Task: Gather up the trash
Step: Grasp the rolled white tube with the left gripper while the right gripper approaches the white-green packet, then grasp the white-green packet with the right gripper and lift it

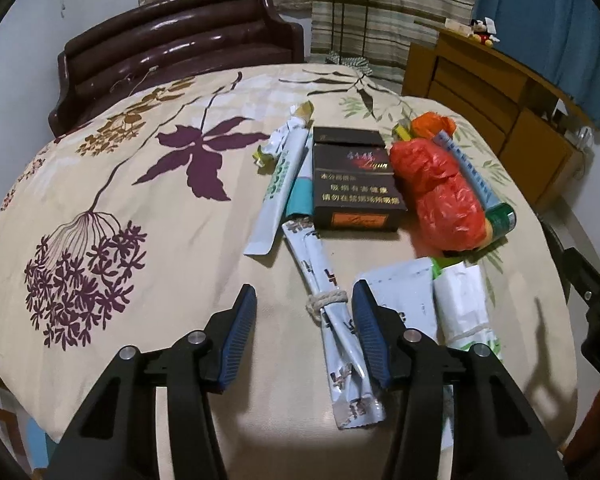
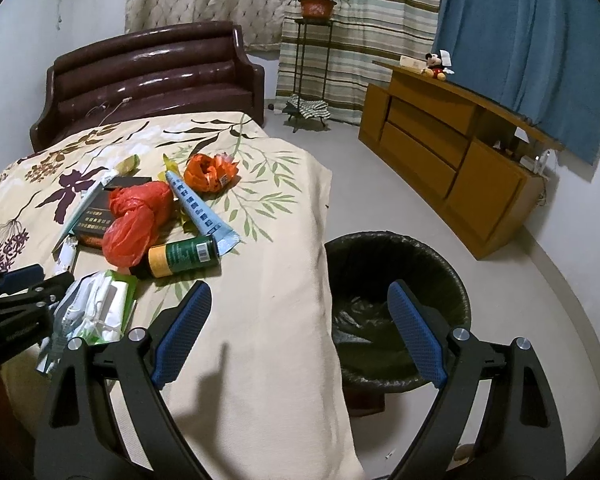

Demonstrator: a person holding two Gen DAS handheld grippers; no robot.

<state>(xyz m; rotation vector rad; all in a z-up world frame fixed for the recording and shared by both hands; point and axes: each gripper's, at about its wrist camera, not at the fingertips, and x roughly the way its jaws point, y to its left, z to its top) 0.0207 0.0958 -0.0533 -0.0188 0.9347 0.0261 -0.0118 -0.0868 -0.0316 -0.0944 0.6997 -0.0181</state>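
Roughly: left claw (image 1: 304, 300) half spread over a tied wrapper roll (image 1: 332, 312) at lower centre, right pad touching it, left pad apart, no grip. Roll's near end partly hidden behind the finger. Right claw (image 2: 300, 300) wide, empty, bin (image 2: 396, 308) partly behind it.

Dim indoor light from overhead; soft shadows on the bed (image 2: 260, 340), glare on the headboard (image 2: 152, 68) (edges bend, corners black).
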